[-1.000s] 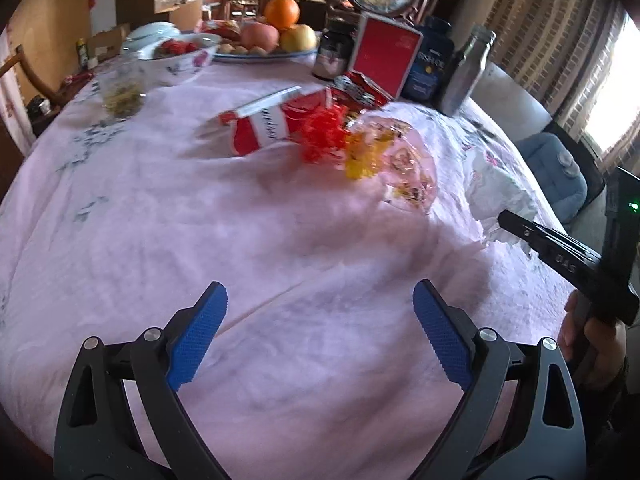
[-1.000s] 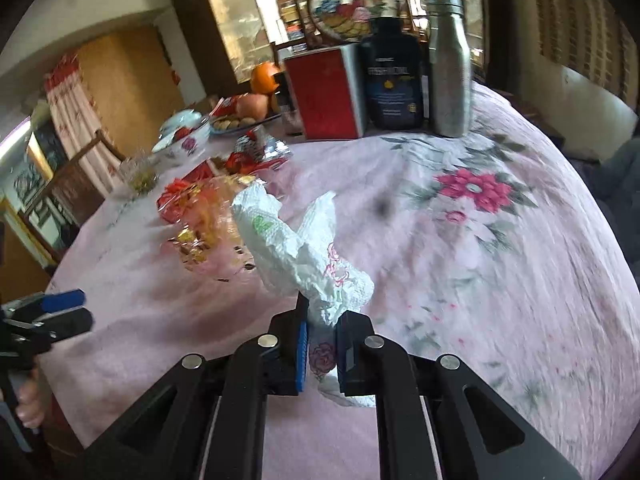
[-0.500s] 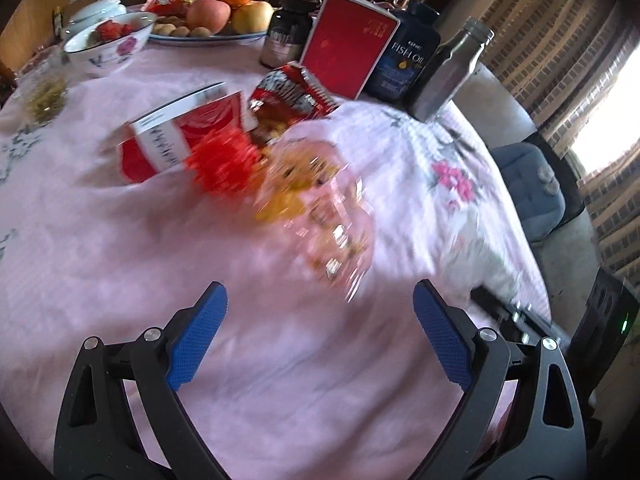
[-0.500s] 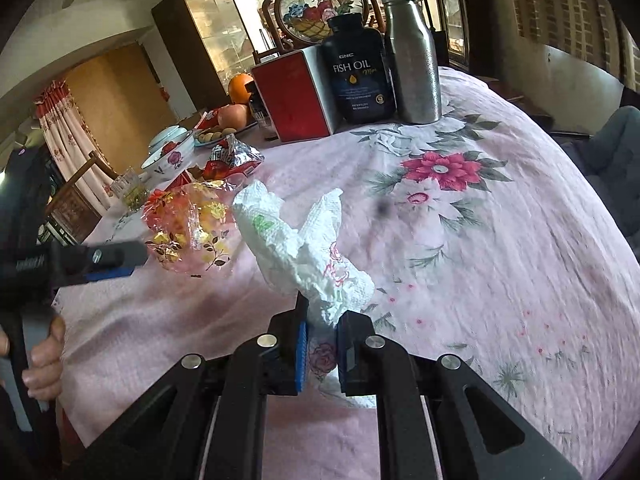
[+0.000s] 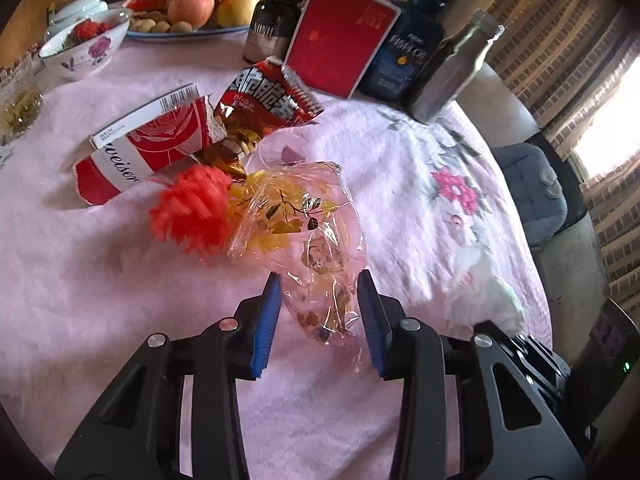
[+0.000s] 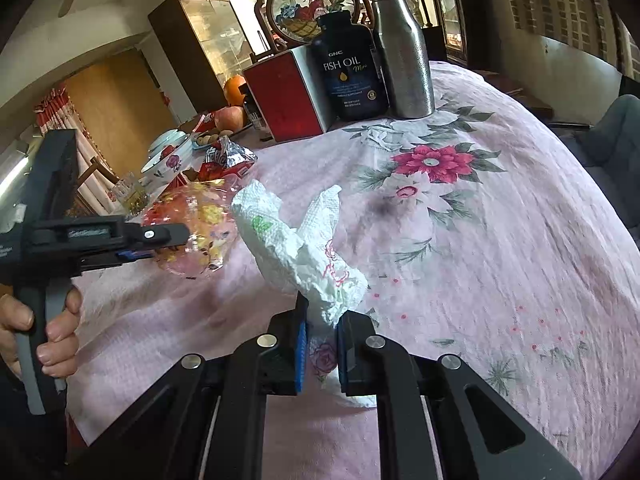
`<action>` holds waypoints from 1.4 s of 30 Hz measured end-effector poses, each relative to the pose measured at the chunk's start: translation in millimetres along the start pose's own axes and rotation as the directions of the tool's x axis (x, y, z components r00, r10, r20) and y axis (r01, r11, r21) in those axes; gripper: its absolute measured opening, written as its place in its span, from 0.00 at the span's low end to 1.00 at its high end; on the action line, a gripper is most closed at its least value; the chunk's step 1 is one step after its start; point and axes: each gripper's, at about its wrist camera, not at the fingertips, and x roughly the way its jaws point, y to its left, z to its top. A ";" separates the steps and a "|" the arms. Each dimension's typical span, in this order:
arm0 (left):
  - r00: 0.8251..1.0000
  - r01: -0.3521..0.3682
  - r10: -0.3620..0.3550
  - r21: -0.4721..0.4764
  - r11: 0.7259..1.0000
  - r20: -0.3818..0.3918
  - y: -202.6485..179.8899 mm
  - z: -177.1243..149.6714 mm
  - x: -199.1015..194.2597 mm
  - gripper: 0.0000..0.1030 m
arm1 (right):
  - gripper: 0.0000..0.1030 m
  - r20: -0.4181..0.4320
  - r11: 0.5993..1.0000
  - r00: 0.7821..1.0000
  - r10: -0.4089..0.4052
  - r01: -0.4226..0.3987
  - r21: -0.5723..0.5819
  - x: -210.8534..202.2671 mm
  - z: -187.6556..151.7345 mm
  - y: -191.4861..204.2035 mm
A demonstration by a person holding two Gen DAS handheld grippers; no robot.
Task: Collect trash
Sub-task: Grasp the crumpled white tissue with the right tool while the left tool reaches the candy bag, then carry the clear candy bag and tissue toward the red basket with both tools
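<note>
Left gripper (image 5: 318,316): jaws closing around the near end of a clear plastic wrapper (image 5: 308,232); whether the blue pads already press on it cannot be told.
Wrapper: laid on the pink tablecloth (image 5: 120,300), touching a red pompom (image 5: 190,210), near a torn red carton (image 5: 144,148) and a snack bag (image 5: 268,100).
Right gripper (image 6: 322,338): clenched on a crumpled paper towel (image 6: 296,248), which is held up above the cloth.
Left hand (image 6: 52,320): wrapped around the gripper handle.
Behind: red box (image 6: 288,100), fish oil bottle (image 6: 350,68), steel bottle (image 6: 404,52).
</note>
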 end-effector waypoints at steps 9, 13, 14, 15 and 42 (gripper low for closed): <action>0.991 -0.012 -0.004 0.115 0.993 0.132 -8.1 -24.9 -67.9 0.36 | 0.12 0.015 0.999 1.000 0.012 -0.012 -0.029 -12.2 0.0 15.7; 0.986 -0.037 0.016 0.122 0.992 0.168 5.1 -43.8 -93.1 0.36 | 0.12 0.016 0.998 1.000 0.021 -0.020 -0.060 -18.7 -1.9 30.6; 0.985 -0.043 0.022 0.118 0.992 0.172 9.6 -48.4 -97.3 0.36 | 0.12 0.015 0.998 1.000 0.024 -0.023 -0.066 -19.3 -1.8 33.5; 0.984 -0.052 0.031 0.114 0.992 0.176 14.8 -53.1 -102.1 0.36 | 0.12 0.013 0.997 0.999 0.029 -0.028 -0.076 -20.3 -2.7 39.3; 0.899 -0.175 0.281 -0.314 0.933 0.335 214.3 -208.2 -254.8 0.36 | 0.12 -0.332 0.741 0.858 0.392 -0.508 -0.438 19.1 -50.2 342.6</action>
